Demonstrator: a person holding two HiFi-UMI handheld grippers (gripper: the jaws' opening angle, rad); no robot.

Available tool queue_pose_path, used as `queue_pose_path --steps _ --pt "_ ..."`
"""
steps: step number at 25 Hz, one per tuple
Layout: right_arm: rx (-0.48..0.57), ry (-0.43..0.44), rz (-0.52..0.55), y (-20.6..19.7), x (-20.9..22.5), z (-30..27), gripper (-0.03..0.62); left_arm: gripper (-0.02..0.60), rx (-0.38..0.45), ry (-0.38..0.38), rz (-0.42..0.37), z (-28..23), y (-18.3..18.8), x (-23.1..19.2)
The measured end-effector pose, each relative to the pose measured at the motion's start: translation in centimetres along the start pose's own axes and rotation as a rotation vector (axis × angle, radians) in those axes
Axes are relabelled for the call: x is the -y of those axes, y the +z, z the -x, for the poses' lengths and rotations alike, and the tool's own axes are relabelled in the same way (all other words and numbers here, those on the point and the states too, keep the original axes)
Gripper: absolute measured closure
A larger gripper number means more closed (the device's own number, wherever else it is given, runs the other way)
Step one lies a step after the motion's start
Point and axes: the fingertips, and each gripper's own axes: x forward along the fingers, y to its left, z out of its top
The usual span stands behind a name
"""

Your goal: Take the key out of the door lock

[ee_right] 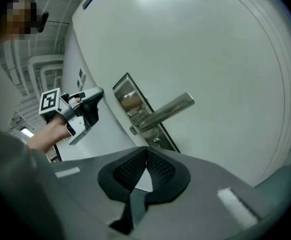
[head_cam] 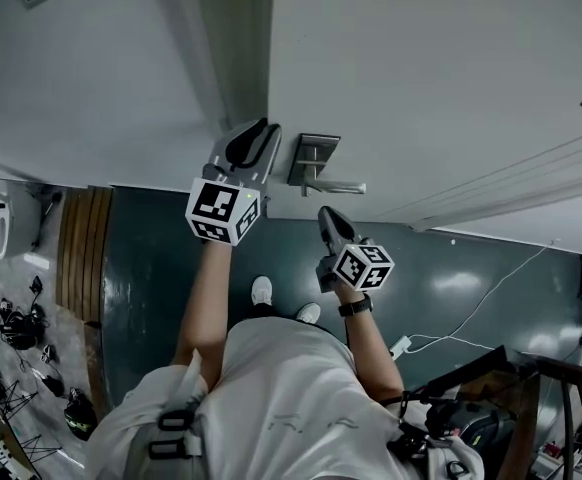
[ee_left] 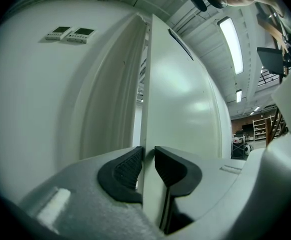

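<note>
A white door (head_cam: 421,88) stands slightly ajar. Its steel lock plate (ee_right: 130,101) carries a lever handle (ee_right: 165,111), with a small round lock cylinder (ee_right: 157,141) below it. I see no key in any view. My left gripper (ee_left: 148,166) is up at the door's free edge (ee_left: 146,109), one pad on each side and shut on it; it also shows in the head view (head_cam: 261,130) left of the lock plate (head_cam: 311,160). My right gripper (ee_right: 146,166) is shut and empty, a little below the handle (head_cam: 339,186) and off the door.
The door frame and wall (ee_left: 60,109) lie left of the gap, with two small wall panels (ee_left: 70,33). A white cable (head_cam: 471,318) runs over the dark floor. Gear (head_cam: 21,328) lies at the left, and a railing (head_cam: 561,388) at the right.
</note>
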Motion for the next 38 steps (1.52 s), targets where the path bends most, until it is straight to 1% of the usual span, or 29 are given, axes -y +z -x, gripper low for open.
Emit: queue_pose_path --steps 3,5,6,10,13,14,15,18,20,21,22,25,31,36,38 --pt "-0.031 0.022 -0.022 -1.4 0.7 -1.1 0.585 0.499 -0.003 -0.001 -0.007 0.2 0.0 0.0" --pt "-0.054 0.056 -0.063 -2.1 0.7 -2.0 0.432 0.499 -0.002 0.001 -0.011 0.3 0.2 0.0" --pt "-0.057 0.07 -0.093 -2.3 0.7 -2.5 0.402 0.499 -0.002 0.001 -0.012 0.3 0.2 0.1" --pt "-0.019 0.105 -0.251 -2.4 1.5 -4.5 0.401 0.499 -0.001 0.003 -0.014 0.3 0.3 0.2" --pt "0.029 0.187 -0.397 -1.7 0.9 -6.2 0.401 0.499 0.0 -0.002 -0.012 0.3 0.3 0.2" --pt "0.046 0.208 -0.444 -1.5 0.8 -6.6 0.409 0.499 -0.001 -0.007 -0.012 0.3 0.3 0.2" --pt "0.056 0.211 -0.483 -1.4 1.0 -6.9 0.423 0.499 -0.001 -0.011 -0.012 0.3 0.4 0.4" --pt "0.05 0.19 -0.573 -1.7 1.5 -7.5 0.481 0.499 -0.002 -0.005 -0.013 0.6 0.7 0.6" --pt "0.065 0.222 -0.611 -1.7 1.5 -7.7 0.541 0.499 -0.002 0.002 -0.011 0.7 0.8 0.8" --pt "0.081 0.244 -0.634 -1.7 1.5 -7.6 0.559 0.499 -0.002 0.005 -0.01 0.7 0.7 0.9" --pt "0.098 0.263 -0.658 -1.8 1.6 -7.5 0.563 0.499 -0.003 0.008 -0.01 0.7 0.7 1.0" --pt "0.122 0.293 -0.724 -1.9 1.7 -7.9 0.567 0.497 -0.008 0.032 -0.007 0.6 0.5 0.6" --pt "0.136 0.295 -0.832 -2.2 1.7 -7.6 0.569 0.494 -0.029 0.058 -0.007 0.6 0.3 0.7" --pt "0.12 0.28 -0.839 -2.3 2.0 -7.9 0.569 0.492 -0.044 0.069 -0.013 0.2 0.1 0.4" --pt "0.129 0.297 -0.876 -2.2 2.1 -8.1 0.569 0.492 -0.048 0.07 -0.014 0.2 0.0 0.3"
